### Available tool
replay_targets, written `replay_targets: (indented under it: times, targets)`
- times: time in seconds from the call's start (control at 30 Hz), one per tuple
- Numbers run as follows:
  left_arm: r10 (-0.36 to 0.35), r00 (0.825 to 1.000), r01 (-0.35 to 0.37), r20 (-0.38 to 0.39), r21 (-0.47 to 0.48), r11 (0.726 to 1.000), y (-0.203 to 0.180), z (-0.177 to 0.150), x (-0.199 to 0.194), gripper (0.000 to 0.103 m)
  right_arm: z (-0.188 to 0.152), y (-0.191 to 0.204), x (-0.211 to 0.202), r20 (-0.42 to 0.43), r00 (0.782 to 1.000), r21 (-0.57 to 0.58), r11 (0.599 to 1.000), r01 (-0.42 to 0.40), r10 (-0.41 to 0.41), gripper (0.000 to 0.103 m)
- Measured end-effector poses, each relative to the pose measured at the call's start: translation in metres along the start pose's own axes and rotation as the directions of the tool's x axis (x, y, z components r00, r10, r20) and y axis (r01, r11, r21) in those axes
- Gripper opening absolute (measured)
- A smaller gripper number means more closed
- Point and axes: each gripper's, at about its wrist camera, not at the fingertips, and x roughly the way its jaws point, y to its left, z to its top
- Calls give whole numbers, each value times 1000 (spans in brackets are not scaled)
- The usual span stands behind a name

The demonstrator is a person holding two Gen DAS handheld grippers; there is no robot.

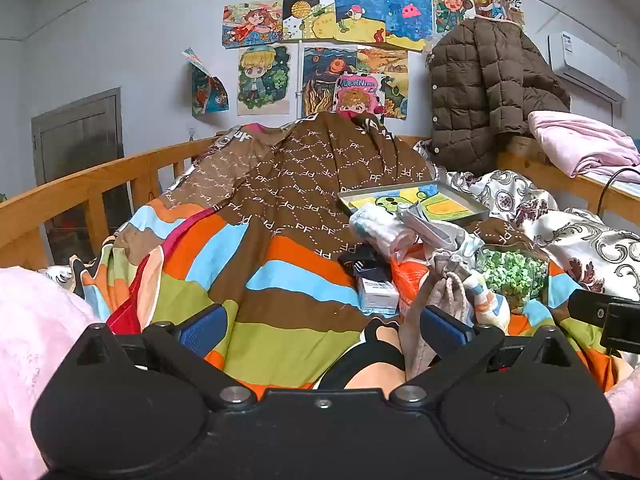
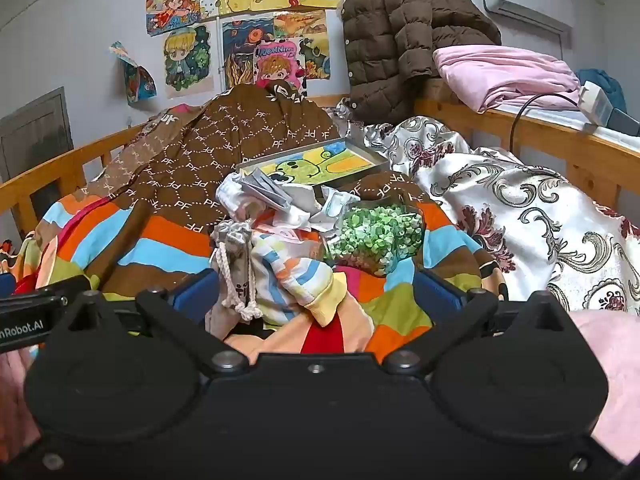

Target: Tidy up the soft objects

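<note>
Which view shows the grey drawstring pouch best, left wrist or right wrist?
The right wrist view. There the pouch lies open to the camera, its white cord and knot in full sight. In the left wrist view the pouch is partly hidden behind the left gripper's finger, and only part of the cord shows.

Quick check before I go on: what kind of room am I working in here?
Most likely a child's bedroom. You are over a wooden-railed bed heaped with a striped quilt, children's drawings are taped across the wall, and a brown puffer jacket hangs by the far rail.
</note>
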Motion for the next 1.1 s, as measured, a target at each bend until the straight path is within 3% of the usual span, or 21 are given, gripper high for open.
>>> replay_targets:
  times: [1.1]
  targets:
    - [-1,1000,1,2,1,1000,0,0,0,102,0,0,2,-11,1000,8,1000,-3,3,103]
